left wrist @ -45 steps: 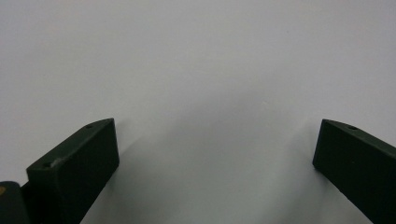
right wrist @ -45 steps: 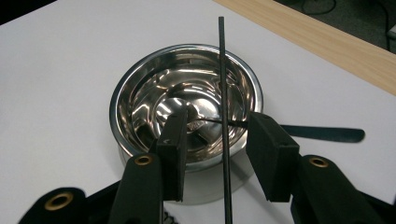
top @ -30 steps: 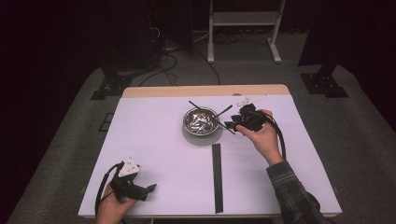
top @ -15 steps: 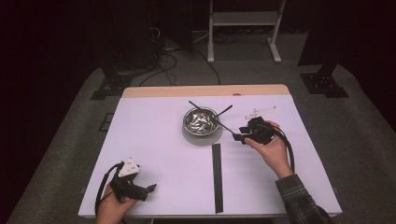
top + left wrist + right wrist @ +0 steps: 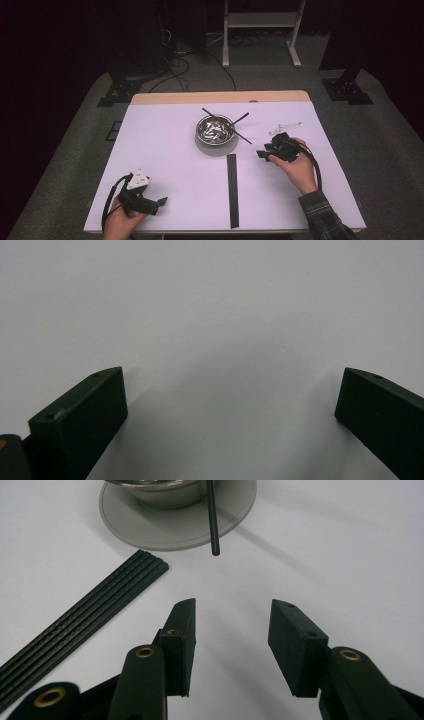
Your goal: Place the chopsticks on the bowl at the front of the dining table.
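Hovering spread and empty, the right gripper [image 5: 232,645] faces a bowl [image 5: 160,492] cut off at the frame's top.

The left claw [image 5: 161,201] sits low at the near left corner of the worktop [image 5: 165,145], gripped in the left hand [image 5: 122,220], its jaws spread wide with nothing between them. The right claw [image 5: 262,154] hovers over the worktop's right half, held by the right hand [image 5: 296,167], jaws half apart and empty.
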The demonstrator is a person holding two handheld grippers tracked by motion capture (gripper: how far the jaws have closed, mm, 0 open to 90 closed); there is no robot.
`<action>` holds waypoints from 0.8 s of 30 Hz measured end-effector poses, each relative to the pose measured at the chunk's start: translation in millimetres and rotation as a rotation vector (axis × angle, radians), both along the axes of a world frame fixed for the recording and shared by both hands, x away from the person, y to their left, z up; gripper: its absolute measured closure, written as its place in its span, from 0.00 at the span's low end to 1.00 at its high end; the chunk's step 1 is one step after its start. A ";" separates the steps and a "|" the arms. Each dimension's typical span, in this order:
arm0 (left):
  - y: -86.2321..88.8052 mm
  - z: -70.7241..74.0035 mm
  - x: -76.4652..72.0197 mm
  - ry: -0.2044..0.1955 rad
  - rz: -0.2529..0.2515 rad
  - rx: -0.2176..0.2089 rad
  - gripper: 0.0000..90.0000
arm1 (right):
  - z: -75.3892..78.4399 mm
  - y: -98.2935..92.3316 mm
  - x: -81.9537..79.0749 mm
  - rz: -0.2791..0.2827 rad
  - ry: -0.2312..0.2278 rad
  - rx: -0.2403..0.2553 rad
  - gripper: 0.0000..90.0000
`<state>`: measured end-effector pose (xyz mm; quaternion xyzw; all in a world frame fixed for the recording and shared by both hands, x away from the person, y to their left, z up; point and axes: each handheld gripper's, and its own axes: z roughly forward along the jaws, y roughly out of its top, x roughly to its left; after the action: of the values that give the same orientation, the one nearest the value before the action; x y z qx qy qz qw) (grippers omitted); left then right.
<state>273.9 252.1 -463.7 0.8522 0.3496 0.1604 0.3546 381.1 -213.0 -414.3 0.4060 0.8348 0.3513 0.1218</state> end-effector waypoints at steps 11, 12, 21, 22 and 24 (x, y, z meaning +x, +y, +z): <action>0.0 0.0 0.1 0.001 0.000 0.000 0.00 | -7.7 14.4 -0.4 0.029 0.017 -0.006 0.59; 0.0 0.0 0.1 0.000 0.000 0.000 0.00 | -8.4 16.0 -0.3 0.033 0.019 -0.004 0.59; 0.0 0.0 0.1 0.001 0.000 0.000 0.00 | -14.1 30.9 0.5 0.062 0.025 -0.007 0.58; 0.0 0.0 0.1 0.001 0.000 0.000 0.00 | -14.5 32.6 0.4 0.067 0.025 -0.008 0.58; 0.0 0.0 0.1 0.001 0.000 0.000 0.00 | -15.4 36.3 -0.1 0.073 0.027 -0.007 0.58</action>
<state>273.9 252.1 -463.7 0.8523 0.3498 0.1601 0.3544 381.0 -176.8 -429.7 0.3794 0.8520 0.3469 0.0990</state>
